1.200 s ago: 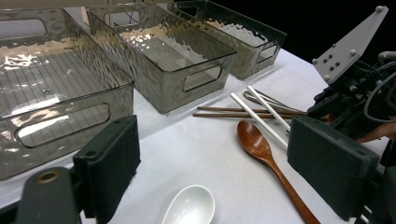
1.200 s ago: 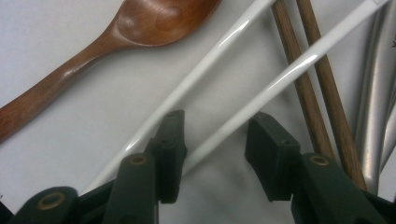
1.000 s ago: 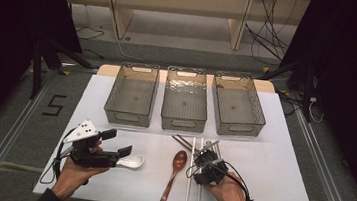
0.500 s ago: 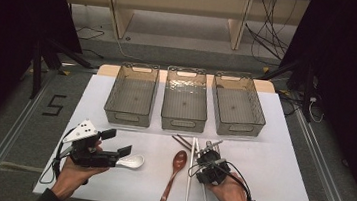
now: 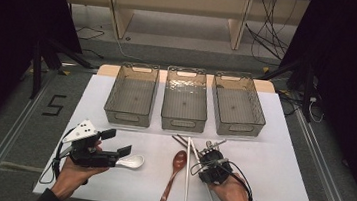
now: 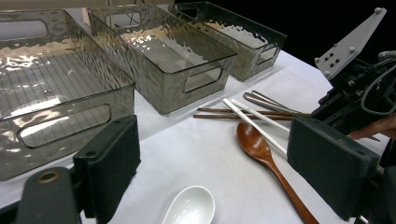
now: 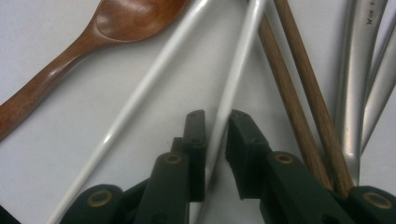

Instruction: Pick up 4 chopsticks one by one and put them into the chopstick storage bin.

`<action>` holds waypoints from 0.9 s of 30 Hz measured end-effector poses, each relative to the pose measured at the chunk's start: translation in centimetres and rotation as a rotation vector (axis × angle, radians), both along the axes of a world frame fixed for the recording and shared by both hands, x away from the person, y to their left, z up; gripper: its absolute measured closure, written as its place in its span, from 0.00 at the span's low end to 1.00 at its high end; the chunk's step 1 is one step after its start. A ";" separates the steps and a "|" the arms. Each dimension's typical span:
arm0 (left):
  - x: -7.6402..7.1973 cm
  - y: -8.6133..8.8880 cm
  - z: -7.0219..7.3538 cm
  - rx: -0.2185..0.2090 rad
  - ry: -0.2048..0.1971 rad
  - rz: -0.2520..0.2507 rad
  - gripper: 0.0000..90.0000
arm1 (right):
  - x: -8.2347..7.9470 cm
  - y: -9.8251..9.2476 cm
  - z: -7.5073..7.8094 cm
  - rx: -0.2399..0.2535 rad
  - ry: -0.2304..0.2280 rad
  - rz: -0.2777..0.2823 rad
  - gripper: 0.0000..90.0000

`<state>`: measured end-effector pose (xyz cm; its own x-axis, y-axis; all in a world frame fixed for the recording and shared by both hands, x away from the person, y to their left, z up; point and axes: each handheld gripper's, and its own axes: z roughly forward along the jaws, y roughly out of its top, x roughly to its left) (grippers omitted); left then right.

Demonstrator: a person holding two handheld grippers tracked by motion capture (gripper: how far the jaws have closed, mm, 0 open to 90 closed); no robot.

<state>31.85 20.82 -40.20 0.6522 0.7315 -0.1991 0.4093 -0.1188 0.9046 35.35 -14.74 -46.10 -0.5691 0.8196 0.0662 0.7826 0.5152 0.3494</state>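
My right gripper [image 7: 217,122] points down at the white table, its jaws straddling one white chopstick [image 7: 233,79]. The jaws have just been closing; slim gaps still show beside the stick. A second white chopstick [image 7: 149,84], a brown wooden spoon [image 7: 112,21], two brown chopsticks [image 7: 294,93] and metal cutlery [image 7: 357,79] lie around it. In the high view the right gripper [image 5: 209,154] sits over this cluster. My left gripper [image 5: 116,143] hangs open over a white ceramic spoon [image 5: 131,162]. The left gripper [image 6: 215,168] has the white spoon [image 6: 191,205] below its wide jaws.
Three clear grey plastic bins [image 5: 131,95] [image 5: 185,98] [image 5: 237,105] stand in a row at the back of the table. The wooden spoon [image 5: 174,173] lies between the two hands. The table's front edge runs just behind the wrists.
The right gripper's jaws have narrowed around the white chopstick. Both hands have stayed in place, and the left gripper has not moved.
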 end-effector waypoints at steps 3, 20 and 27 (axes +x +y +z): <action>0.0 0.0 0.0 0.002 0.000 -0.001 0.18 | 0.0 -0.1 0.0 0.003 0.002 -0.003 0.90; 0.0 0.0 0.0 0.000 0.000 -0.002 0.18 | 0.0 -0.8 0.1 0.038 0.019 -0.035 0.95; 0.0 0.0 0.0 0.007 0.007 -0.008 0.18 | -0.6 -0.9 2.1 0.078 -0.056 0.009 0.95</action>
<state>31.90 20.83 -40.22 0.6567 0.7277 -0.1981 0.4144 -0.1287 0.9009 34.77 -15.68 -44.01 -0.5810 0.8081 0.0974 0.7563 0.4917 0.4315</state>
